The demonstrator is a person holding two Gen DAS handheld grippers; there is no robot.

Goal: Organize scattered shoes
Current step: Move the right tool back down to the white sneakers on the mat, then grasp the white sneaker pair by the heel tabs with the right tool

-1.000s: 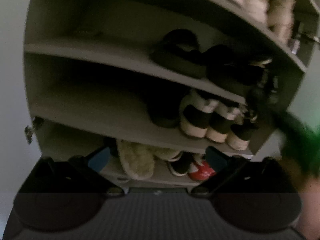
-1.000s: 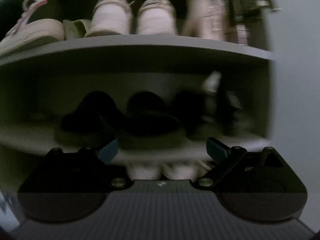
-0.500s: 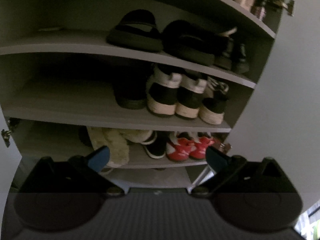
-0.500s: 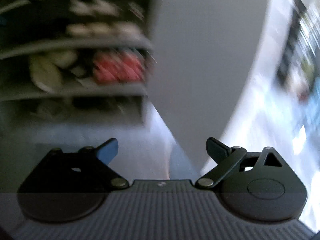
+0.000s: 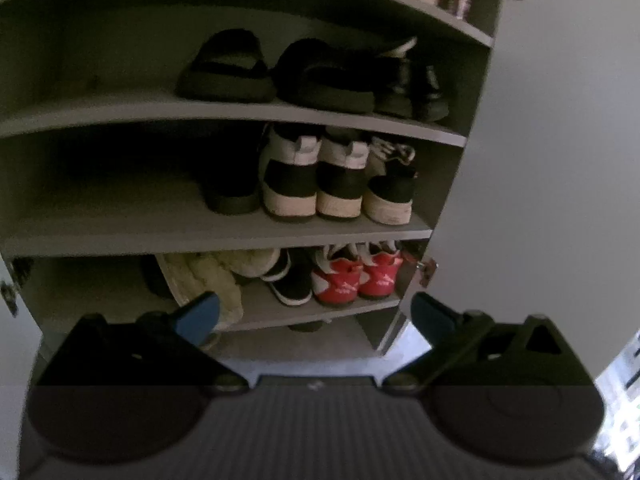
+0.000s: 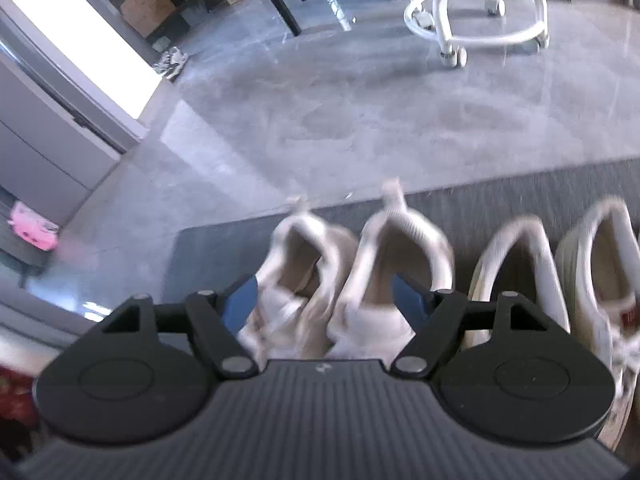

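Note:
A pair of beige slip-on shoes [image 6: 296, 264] stands side by side on a dark mat [image 6: 500, 196], heels away from me. My right gripper [image 6: 324, 302] points down over them. Its jaws are closing, with both shoes between the blue pads; the blur hides whether the pads touch. Two white sneakers [image 6: 516, 264] stand to the right on the same mat. My left gripper [image 5: 316, 316] is open and holds nothing, facing the grey shoe cabinet [image 5: 120, 216]. Its shelves hold black slippers [image 5: 228, 68], black-and-white sneakers [image 5: 316, 180] and red sneakers [image 5: 356, 280].
Beyond the mat lies glossy grey floor, with a green wheeled stool [image 6: 472, 0] at the back and cardboard boxes [image 6: 146, 4] on far shelving. A pink object [image 6: 34, 232] sits at the left. The cabinet's open door [image 5: 560, 160] stands at the right. The left halves of its shelves are bare.
The right gripper has swung away from the cabinet and down to the beige shoes on the mat, and its jaws have narrowed. The left view has shifted so the cabinet sits more squarely.

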